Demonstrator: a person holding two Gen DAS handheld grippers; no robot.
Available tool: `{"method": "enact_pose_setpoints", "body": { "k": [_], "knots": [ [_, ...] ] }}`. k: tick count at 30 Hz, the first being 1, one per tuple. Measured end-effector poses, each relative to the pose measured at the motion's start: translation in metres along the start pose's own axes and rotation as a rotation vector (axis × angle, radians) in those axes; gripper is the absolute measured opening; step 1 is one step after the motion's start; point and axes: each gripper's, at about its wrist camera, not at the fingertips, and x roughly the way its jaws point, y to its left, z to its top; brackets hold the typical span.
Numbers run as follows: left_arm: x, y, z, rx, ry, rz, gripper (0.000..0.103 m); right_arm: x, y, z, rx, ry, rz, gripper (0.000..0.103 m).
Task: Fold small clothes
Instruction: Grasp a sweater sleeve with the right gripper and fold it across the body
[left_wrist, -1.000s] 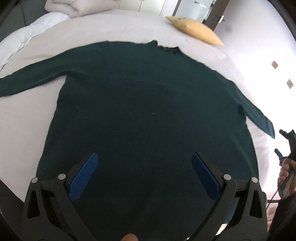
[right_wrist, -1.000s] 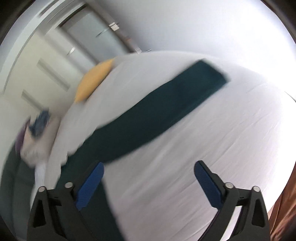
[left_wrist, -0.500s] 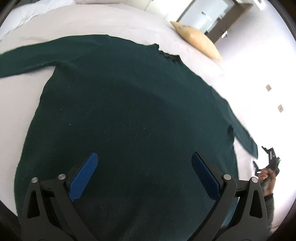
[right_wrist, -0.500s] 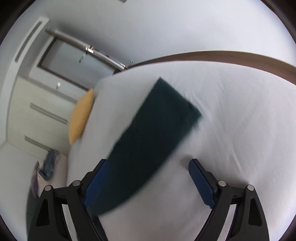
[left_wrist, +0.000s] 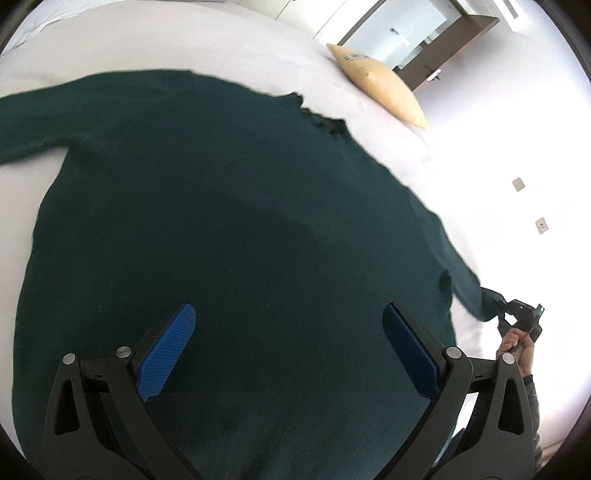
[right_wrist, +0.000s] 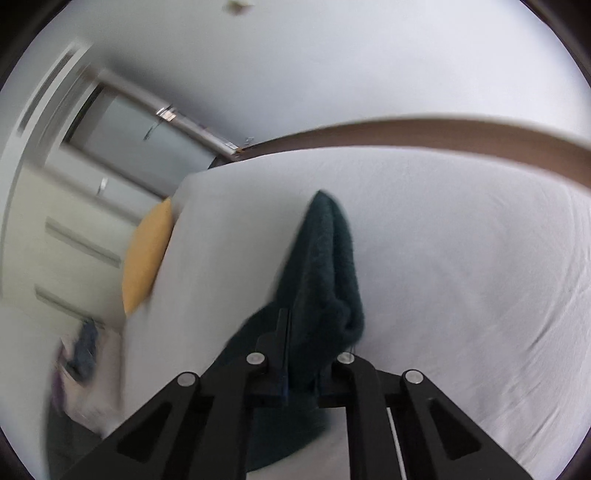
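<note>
L wrist view: dark green sweater (left_wrist: 229, 229) lies spread flat on white bed (left_wrist: 229, 48), body centred, one sleeve running off toward frame left, the other toward lower right. L gripper (left_wrist: 288, 350) hovers over the lower body of the garment w/ jaws wide apart, nothing between the blue pads (left_wrist: 166, 350). At far right the R gripper (left_wrist: 511, 314), in a person's hand (left_wrist: 517, 341), sits at the cuff end. Yellow cushion (left_wrist: 380, 92) at far edge of bed. R wrist view: jaws have just been closing and now pinch the sleeve cuff (right_wrist: 325, 266), fabric bunched up betw. the fingers; frame blurred. Risks, as judged: pinch looks to be on bunched edge only, so cuff may slip out when carried over; w/ L gripper not pinning the body, pulling the sleeve could drag the whole sweater askew & wrinkle the fold.
</note>
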Motion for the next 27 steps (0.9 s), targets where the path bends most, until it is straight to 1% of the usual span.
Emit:
{"method": "enact_pose_setpoints", "body": {
  "k": [1, 3, 4, 5, 7, 8, 9, 10, 11, 12, 13, 15, 16, 18, 20, 23, 25, 26, 27],
  "knots": [
    [0.000, -0.001, 0.006, 0.005, -0.008, -0.007, 0.103, -0.001, 0.021, -0.004, -0.072, -0.002, -0.004, 0.011],
    [0.001, -0.002, 0.018, 0.011, -0.021, -0.020, 0.103, 0.005, 0.076, -0.018, -0.249, 0.018, -0.003, 0.010],
    [0.001, -0.001, 0.024, 0.009, -0.029, -0.026, 0.103, 0.007, 0.102, -0.031, -0.332, 0.029, 0.003, 0.010],
    [0.002, 0.000, 0.030, 0.003, -0.036, -0.034, 0.103, 0.009, 0.134, -0.051, -0.435, 0.039, 0.012, 0.010],
    [0.004, 0.004, 0.043, -0.015, -0.044, -0.053, 0.103, 0.010, 0.201, -0.106, -0.666, 0.059, 0.051, 0.010],
    [0.005, 0.006, 0.049, -0.028, -0.044, -0.067, 0.103, 0.010, 0.224, -0.134, -0.755, 0.073, 0.071, 0.010],
    [0.007, 0.008, 0.056, -0.043, -0.039, -0.089, 0.103, 0.012, 0.243, -0.162, -0.829, 0.086, 0.089, 0.010],
    [0.010, 0.010, 0.061, -0.057, -0.031, -0.114, 0.103, 0.014, 0.262, -0.196, -0.917, 0.097, 0.104, 0.009],
    [0.015, 0.012, 0.067, -0.074, -0.015, -0.143, 0.103, 0.017, 0.273, -0.225, -0.988, 0.103, 0.108, 0.009],
    [0.021, 0.014, 0.073, -0.092, 0.005, -0.175, 0.103, 0.022, 0.285, -0.261, -1.071, 0.119, 0.112, 0.009],
    [0.026, 0.016, 0.079, -0.108, 0.023, -0.198, 0.103, 0.028, 0.290, -0.287, -1.116, 0.146, 0.114, 0.009],
    [0.038, 0.018, 0.089, -0.130, 0.057, -0.240, 0.103, 0.033, 0.279, -0.333, -1.153, 0.219, 0.128, 0.009],
    [0.044, 0.018, 0.092, -0.136, 0.071, -0.254, 0.103, 0.026, 0.269, -0.354, -1.162, 0.241, 0.131, 0.009],
    [0.056, 0.019, 0.099, -0.162, 0.102, -0.280, 0.103, 0.030, 0.270, -0.371, -1.171, 0.273, 0.126, 0.010],
    [0.072, 0.020, 0.104, -0.207, 0.138, -0.322, 0.103, 0.032, 0.266, -0.374, -1.152, 0.293, 0.119, 0.010],
    [0.091, 0.019, 0.112, -0.258, 0.175, -0.376, 0.103, 0.035, 0.261, -0.371, -1.122, 0.296, 0.129, 0.010],
    [0.105, 0.016, 0.117, -0.273, 0.200, -0.382, 0.103, 0.031, 0.258, -0.371, -1.099, 0.301, 0.140, 0.013],
    [0.109, 0.015, 0.120, -0.281, 0.205, -0.388, 0.103, 0.031, 0.257, -0.370, -1.083, 0.317, 0.153, 0.020],
    [0.114, 0.011, 0.124, -0.283, 0.213, -0.400, 0.103, 0.039, 0.258, -0.373, -1.068, 0.338, 0.170, 0.032]
  ]
}}
